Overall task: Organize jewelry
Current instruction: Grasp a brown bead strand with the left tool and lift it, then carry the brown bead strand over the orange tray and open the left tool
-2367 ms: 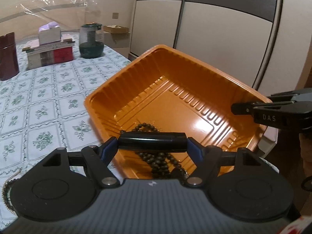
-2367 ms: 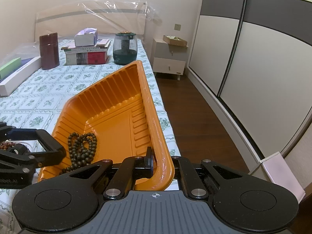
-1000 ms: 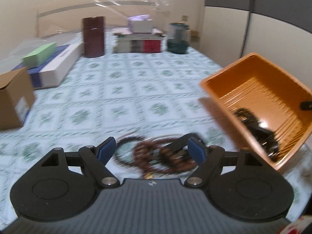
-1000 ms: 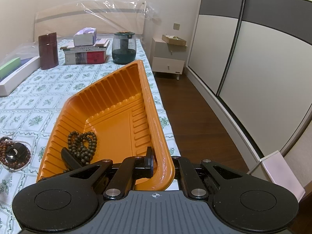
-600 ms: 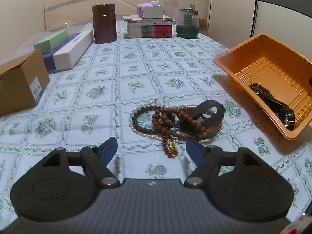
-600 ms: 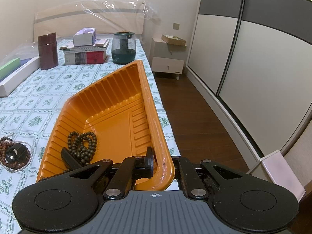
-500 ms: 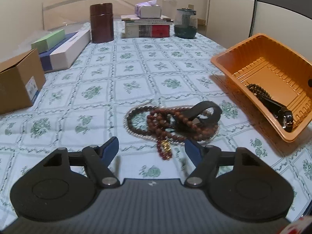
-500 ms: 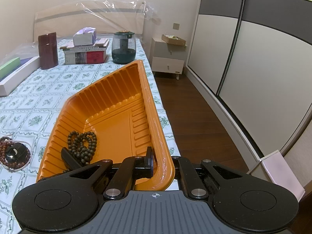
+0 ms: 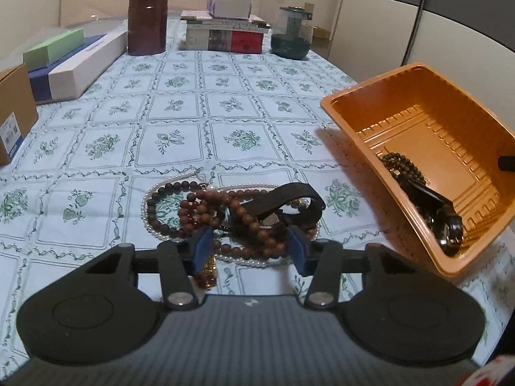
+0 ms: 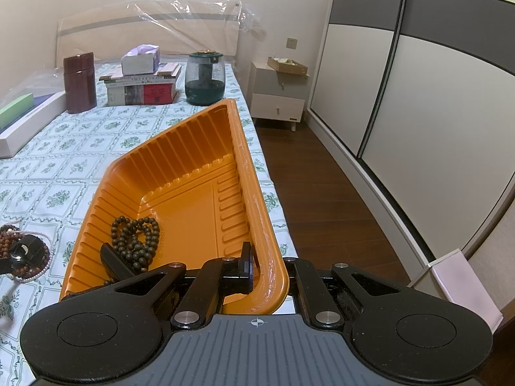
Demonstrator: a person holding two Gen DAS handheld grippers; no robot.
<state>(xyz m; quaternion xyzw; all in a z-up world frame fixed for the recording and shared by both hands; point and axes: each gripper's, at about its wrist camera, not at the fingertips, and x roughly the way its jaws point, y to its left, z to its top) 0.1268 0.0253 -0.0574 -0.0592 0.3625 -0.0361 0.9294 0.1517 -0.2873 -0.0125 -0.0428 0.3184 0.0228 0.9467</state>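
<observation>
I am lowering my left claw (image 9: pixel 249 246), now closing around the beads (image 9: pixel 225 212); my right claw (image 10: pixel 267 276) keeps pinching the orange tray (image 10: pixel 251 173).

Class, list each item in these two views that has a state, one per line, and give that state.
Orange tray: tilted, rim clamped by the right gripper.
Dark bead bracelet: inside the tray.
Black watch: in the tray's low corner.
Jewelry pile: on the tablecloth, tangled.
Left gripper: closing around the pile.
</observation>
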